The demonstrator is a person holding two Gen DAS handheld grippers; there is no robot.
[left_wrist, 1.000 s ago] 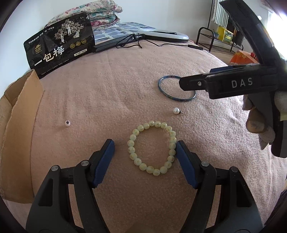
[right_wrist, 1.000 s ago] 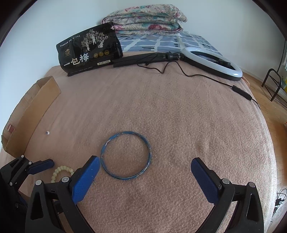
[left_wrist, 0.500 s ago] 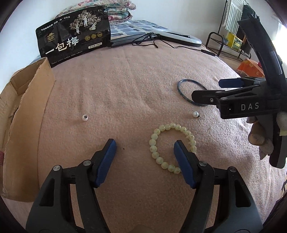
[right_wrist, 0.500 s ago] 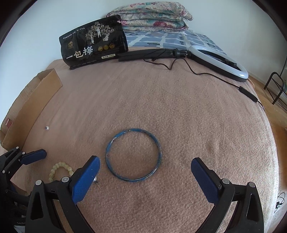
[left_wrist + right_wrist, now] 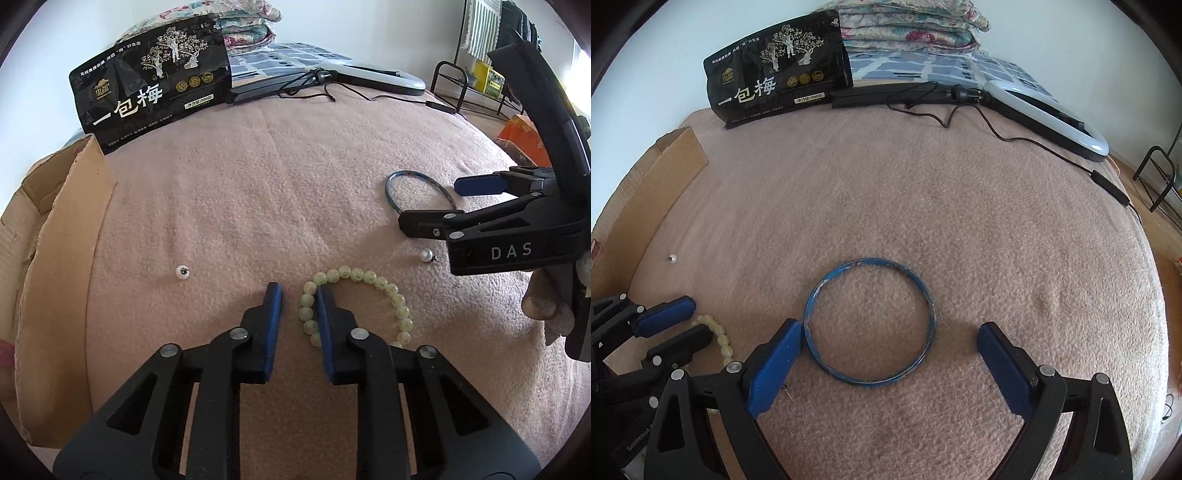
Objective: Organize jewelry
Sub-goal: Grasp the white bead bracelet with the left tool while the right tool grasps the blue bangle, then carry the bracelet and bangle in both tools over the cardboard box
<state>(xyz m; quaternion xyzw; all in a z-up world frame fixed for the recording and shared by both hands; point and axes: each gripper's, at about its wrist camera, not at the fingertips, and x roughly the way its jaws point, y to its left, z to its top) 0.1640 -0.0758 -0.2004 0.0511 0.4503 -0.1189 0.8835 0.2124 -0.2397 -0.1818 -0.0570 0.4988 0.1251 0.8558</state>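
Observation:
A pale green bead bracelet (image 5: 369,277) lies on the pink blanket (image 5: 258,184). My left gripper (image 5: 297,291) is closing, its jaws narrow around the bracelet's left strand. The beads lie against the right pad, and a slit of blanket shows at the left pad. A blue bangle (image 5: 870,321) lies flat between the fingers of my right gripper (image 5: 892,330), whose wide jaws are closing. Its left pad (image 5: 775,365) is at the bangle's rim; the right pad stands apart. One pearl earring (image 5: 182,271) lies left of the bracelet, another (image 5: 426,255) right of it.
A cardboard box (image 5: 55,221) borders the blanket on the left. A black snack bag (image 5: 155,92), a ring light (image 5: 1052,114) with its cable and folded quilts (image 5: 908,26) lie at the back. A metal rack (image 5: 465,88) stands beyond the right edge.
The left jaws have gone from wide to narrow and shifted left onto the bracelet's left strand. The right jaws have narrowed a little, with the bangle now lower between them.

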